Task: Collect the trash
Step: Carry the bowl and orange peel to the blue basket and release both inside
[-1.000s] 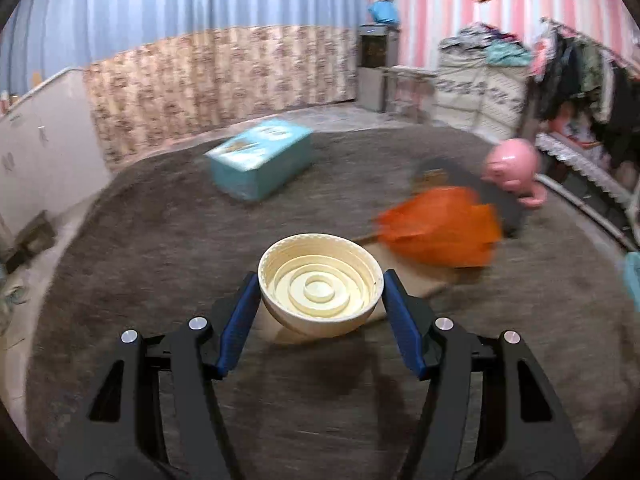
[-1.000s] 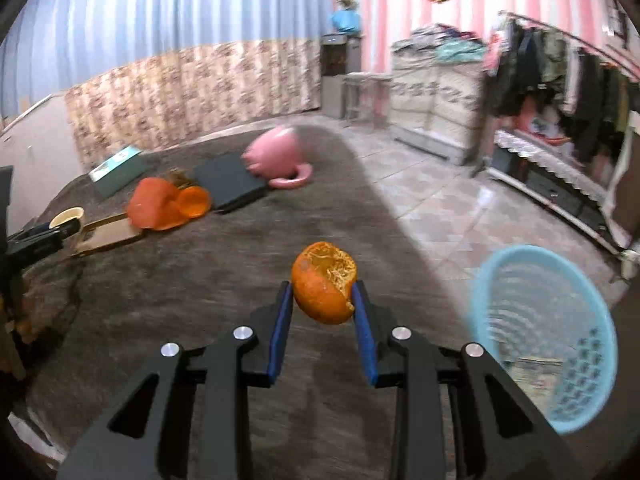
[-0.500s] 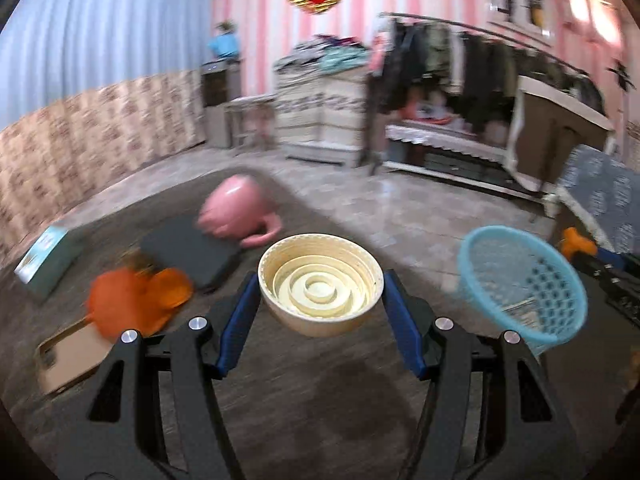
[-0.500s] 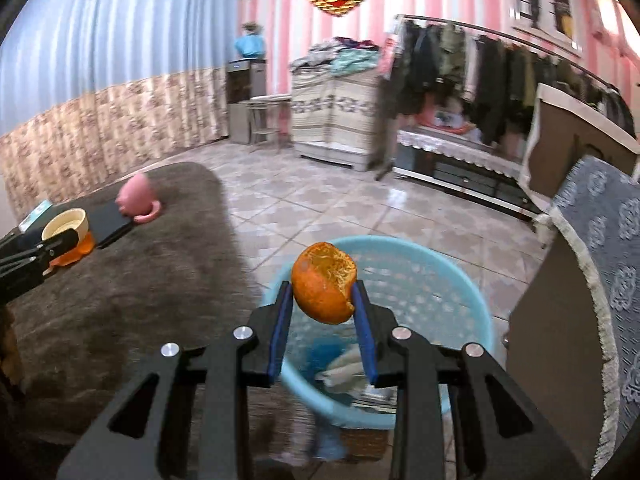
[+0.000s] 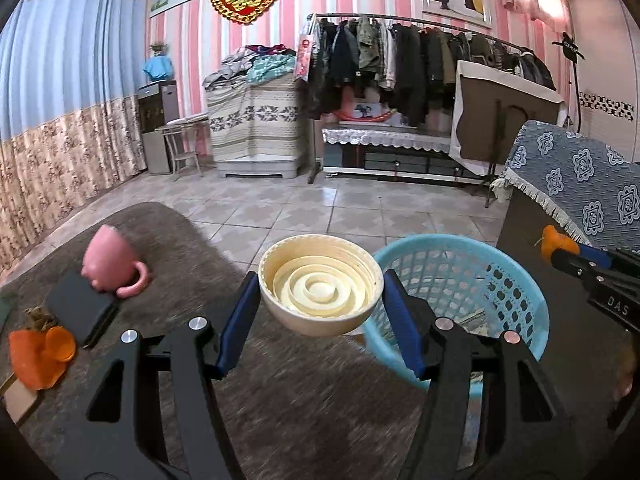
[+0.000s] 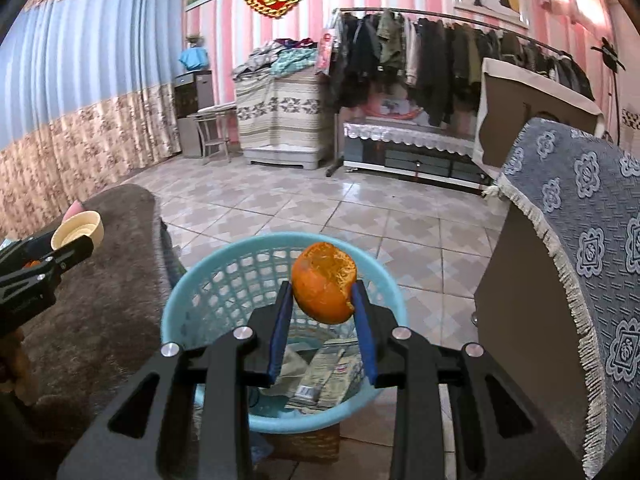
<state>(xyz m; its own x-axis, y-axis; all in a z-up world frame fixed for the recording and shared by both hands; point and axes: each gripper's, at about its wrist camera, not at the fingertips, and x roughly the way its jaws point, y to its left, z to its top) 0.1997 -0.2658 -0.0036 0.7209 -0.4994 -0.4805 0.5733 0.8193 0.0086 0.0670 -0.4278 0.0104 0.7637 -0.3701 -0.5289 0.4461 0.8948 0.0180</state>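
Pink-striped walls are sitting behind a blue mesh basket (image 6: 280, 280) holding paper scraps. Left gripper (image 5: 320, 300) is clamping a cream ridged bowl (image 5: 320, 284) beside it; right gripper (image 6: 322, 300) is squeezing a torn-open orange peel (image 6: 324, 286) right over it.

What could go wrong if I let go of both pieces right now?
The left gripper holds the cream lid short of the blue basket, above the brown rug, so it would likely miss. The orange peel in the right gripper hangs above the basket's far side and might clip the rim.
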